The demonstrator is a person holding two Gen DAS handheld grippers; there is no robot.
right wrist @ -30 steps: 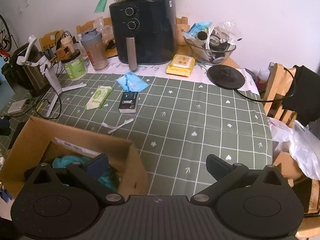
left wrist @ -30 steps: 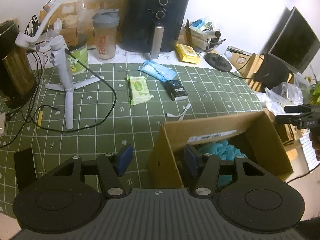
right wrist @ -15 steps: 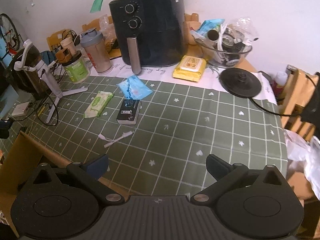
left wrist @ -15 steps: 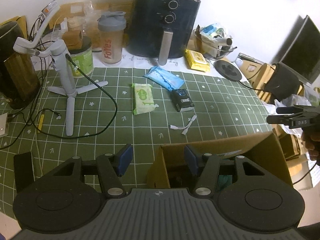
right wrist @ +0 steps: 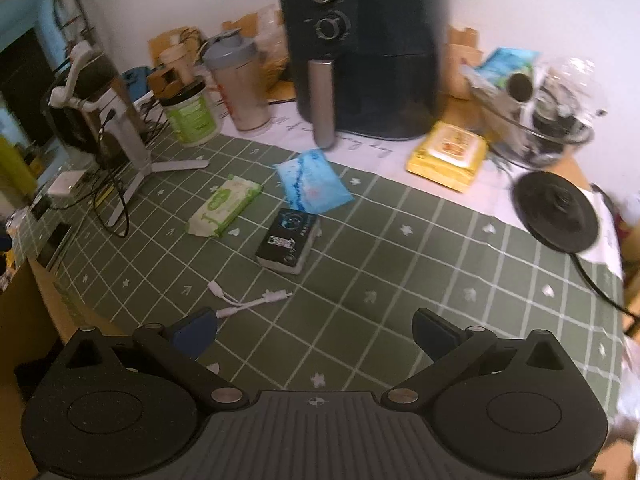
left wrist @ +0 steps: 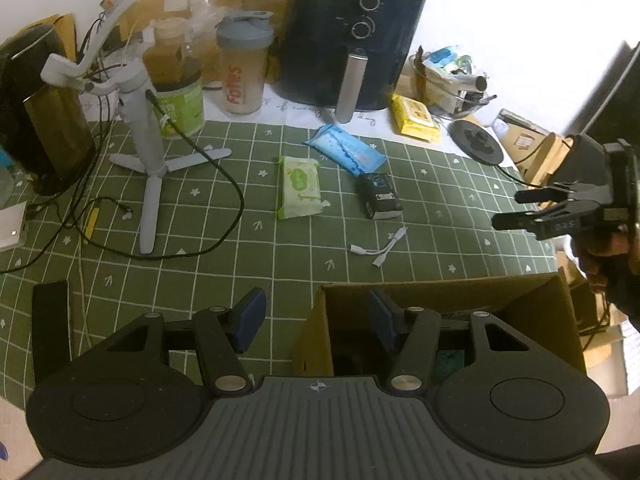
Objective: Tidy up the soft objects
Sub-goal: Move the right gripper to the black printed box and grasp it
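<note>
Hovering at the near edge of the counter (left wrist: 280, 264), the left hand-held gripper (left wrist: 316, 316) has its jaws parted with nothing pressed between them, one finger over the green cloth and the other over the cardboard box (left wrist: 532, 304). Compared with a second ago, that box has slid lower in the left view, and the teal soft thing inside now shows only as a sliver, probably the same fabric, behind the gripper body. The green wipes pack (left wrist: 300, 188), the blue pack (left wrist: 344, 152) and the black pack (left wrist: 380, 196) lie where they were, mid-counter, with the white adapter cable (left wrist: 380, 246) nearer. At far right the right hand-held gripper (left wrist: 520, 208) has come further in over the counter, held by a hand (left wrist: 604, 252).

Its own view is released, jaws wide and empty (right wrist: 312, 332), and the box that filled its lower left earlier is gone but for a brown edge. Only this view shows the yellow pack (right wrist: 448, 156) clearly, right of the air fryer (right wrist: 368, 52); only the left view shows the box's inside.
</note>
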